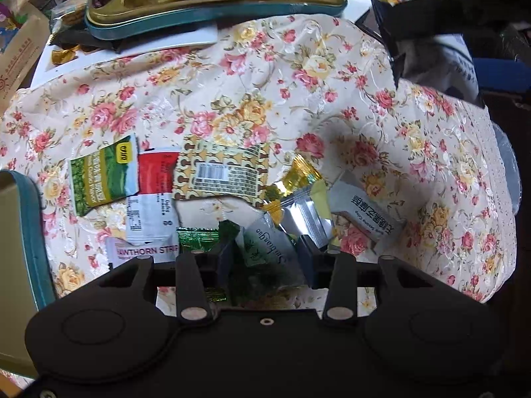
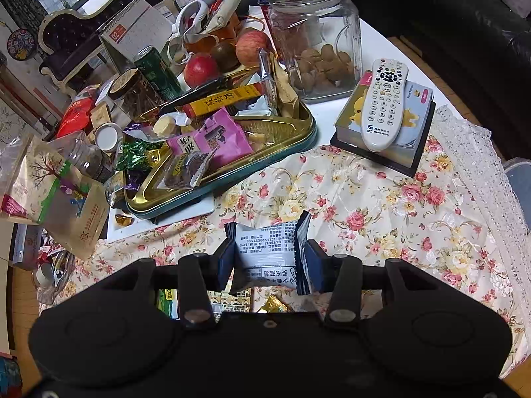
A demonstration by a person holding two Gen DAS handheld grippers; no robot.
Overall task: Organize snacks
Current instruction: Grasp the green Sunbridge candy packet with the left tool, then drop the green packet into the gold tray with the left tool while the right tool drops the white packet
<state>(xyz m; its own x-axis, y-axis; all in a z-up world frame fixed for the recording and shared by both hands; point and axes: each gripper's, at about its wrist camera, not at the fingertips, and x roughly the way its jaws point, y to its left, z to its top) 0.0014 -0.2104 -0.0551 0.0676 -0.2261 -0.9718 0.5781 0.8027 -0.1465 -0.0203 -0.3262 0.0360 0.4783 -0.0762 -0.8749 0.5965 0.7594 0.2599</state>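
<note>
My right gripper (image 2: 268,257) is shut on a dark blue and white snack packet (image 2: 267,248), held above the floral cloth. It also shows in the left wrist view (image 1: 401,33) at upper right. My left gripper (image 1: 265,258) is shut on a clear green-printed snack packet (image 1: 268,245), low over a pile of loose snacks: a green pea packet (image 1: 99,175), a red and white packet (image 1: 152,195), a gold patterned packet (image 1: 222,172) and a grey sesame crisp packet (image 1: 368,212). A gold tray with a teal rim (image 2: 232,172) holds more snacks.
A glass jar of nuts (image 2: 318,39), a remote (image 2: 385,102) on a box, apples (image 2: 199,68), a can and bags crowd the far table. A teal-edged tin (image 1: 20,242) stands at the left. The lace cloth edge (image 2: 478,179) runs along the right.
</note>
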